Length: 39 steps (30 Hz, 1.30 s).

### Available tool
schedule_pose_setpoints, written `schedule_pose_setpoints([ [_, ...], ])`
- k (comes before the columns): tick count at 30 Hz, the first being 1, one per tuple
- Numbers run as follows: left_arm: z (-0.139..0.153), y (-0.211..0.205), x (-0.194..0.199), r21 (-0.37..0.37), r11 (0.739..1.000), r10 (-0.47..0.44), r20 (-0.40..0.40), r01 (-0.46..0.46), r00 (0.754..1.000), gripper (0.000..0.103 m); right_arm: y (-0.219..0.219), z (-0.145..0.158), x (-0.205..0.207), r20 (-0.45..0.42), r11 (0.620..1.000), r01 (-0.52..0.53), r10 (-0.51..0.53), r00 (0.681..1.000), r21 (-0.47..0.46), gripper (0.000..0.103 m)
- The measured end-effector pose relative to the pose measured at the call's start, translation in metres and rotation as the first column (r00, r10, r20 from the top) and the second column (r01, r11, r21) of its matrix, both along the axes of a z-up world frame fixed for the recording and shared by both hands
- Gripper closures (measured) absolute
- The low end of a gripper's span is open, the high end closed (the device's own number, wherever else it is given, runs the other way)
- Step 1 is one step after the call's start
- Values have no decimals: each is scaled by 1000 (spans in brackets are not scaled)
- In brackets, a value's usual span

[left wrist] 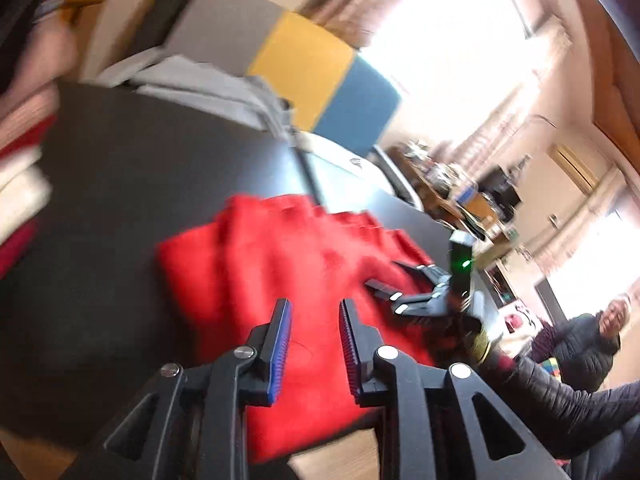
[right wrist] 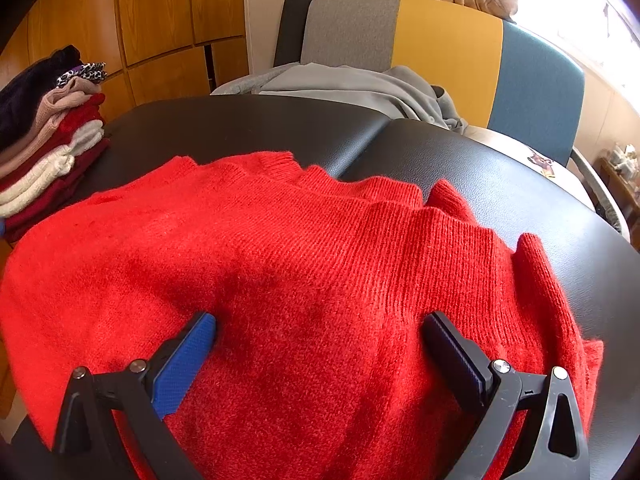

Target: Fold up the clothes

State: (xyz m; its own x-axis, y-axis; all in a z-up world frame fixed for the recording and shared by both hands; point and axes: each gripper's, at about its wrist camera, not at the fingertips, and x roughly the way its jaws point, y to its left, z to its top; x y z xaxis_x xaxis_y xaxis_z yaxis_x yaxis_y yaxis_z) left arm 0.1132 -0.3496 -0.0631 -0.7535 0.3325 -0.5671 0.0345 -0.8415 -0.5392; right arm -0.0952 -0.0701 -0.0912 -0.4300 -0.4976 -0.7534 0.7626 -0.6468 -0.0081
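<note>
Left tool (left wrist: pixel 314 344) hovering part-open, empty, view blurring; right tool (right wrist: pixel 320 360) pressing wide-open on red sweater (right wrist: pixel 304 248) (near edge cut off).

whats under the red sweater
The red sweater lies on a black padded table, which shows around it. The part of the table beneath the sweater is covered, so anything under there cannot be seen.
</note>
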Motion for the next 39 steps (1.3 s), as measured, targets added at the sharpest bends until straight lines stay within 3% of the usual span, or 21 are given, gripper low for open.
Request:
schedule_pose_setpoints([
  [3,-12,19,-41,-124,992,30,80,-20,996,78,0,4,0,18,1000,5,-5,1000,-3,0],
  [6,-46,20,-59,-317,944,168,219,-93,961,79,14,16,-5,-17,999,46,-46,999,-15,0],
  [7,-51,19,-55,-322,940,184,193,-115,964,79,23,17,-9,-35,997,80,-81,996,-13,0],
  [10,-55,25,-52,-343,927,215,162,-149,963,82,56,-3,-31,73,989,131,-126,989,-69,0],
  [12,-56,36,-57,-380,911,235,153,-163,960,82,63,-6,-35,100,983,146,-135,986,-110,0],
  [15,-57,32,-60,-375,907,265,151,-193,952,82,50,-11,-24,40,989,139,-137,990,-48,0],
  [19,-48,25,-50,-410,893,275,170,-186,946,82,53,-12,-20,40,987,140,-138,990,-73,0],
  [25,-16,3,-25,-357,890,353,149,-283,924,75,61,-2,-15,46,986,148,-145,988,-81,0],
  [28,-7,-17,-11,-333,888,382,148,-318,912,62,71,14,-2,37,980,151,-147,988,-129,0],
  [30,-7,-31,-5,-302,900,377,177,-314,909,57,76,17,1,48,980,142,-136,989,-141,0],
  [35,-19,-59,-10,-124,947,320,272,-296,908,48,81,11,-3,66,981,140,-133,989,-132,0],
  [39,-36,-67,-30,-67,960,277,320,-270,906,45,82,-7,-12,68,981,158,-151,986,-114,0],
])
